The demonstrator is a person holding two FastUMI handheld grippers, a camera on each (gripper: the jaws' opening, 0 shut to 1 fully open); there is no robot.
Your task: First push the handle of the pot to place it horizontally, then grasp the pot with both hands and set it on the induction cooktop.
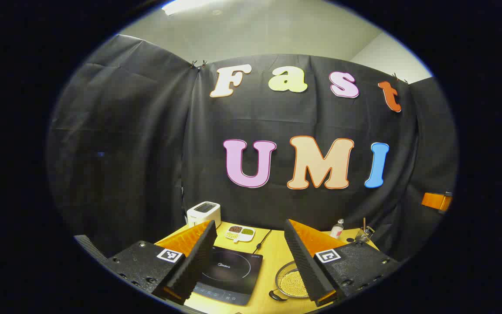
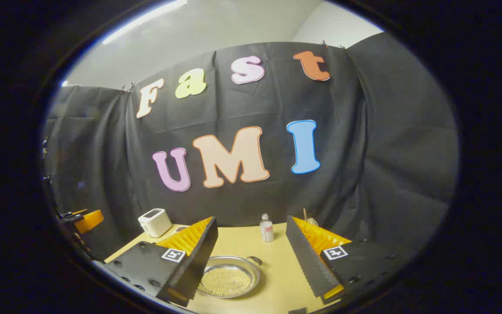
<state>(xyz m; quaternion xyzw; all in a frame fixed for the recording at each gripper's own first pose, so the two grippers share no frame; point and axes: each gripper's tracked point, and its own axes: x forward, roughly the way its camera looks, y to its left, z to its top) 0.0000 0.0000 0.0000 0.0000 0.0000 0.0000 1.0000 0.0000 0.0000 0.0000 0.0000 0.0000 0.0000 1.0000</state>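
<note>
A shallow metal pot (image 1: 292,282) holding small pale beads sits on the yellow table, just right of the black induction cooktop (image 1: 229,272). A dark loop handle (image 1: 276,295) sticks out at the pot's near left. My left gripper (image 1: 249,224) hangs open above the table, its right finger partly covering the pot. In the right gripper view the pot (image 2: 229,277) lies low between the fingers, with a loop handle (image 2: 254,260) at its far right. My right gripper (image 2: 251,218) is open and holds nothing.
A white toaster (image 1: 204,213) and a divided dish of grains (image 1: 240,233) stand behind the cooktop. A small bottle (image 2: 267,227) and a glass holder (image 1: 364,234) are at the back right. The cooktop's cord (image 1: 263,241) runs toward the wall.
</note>
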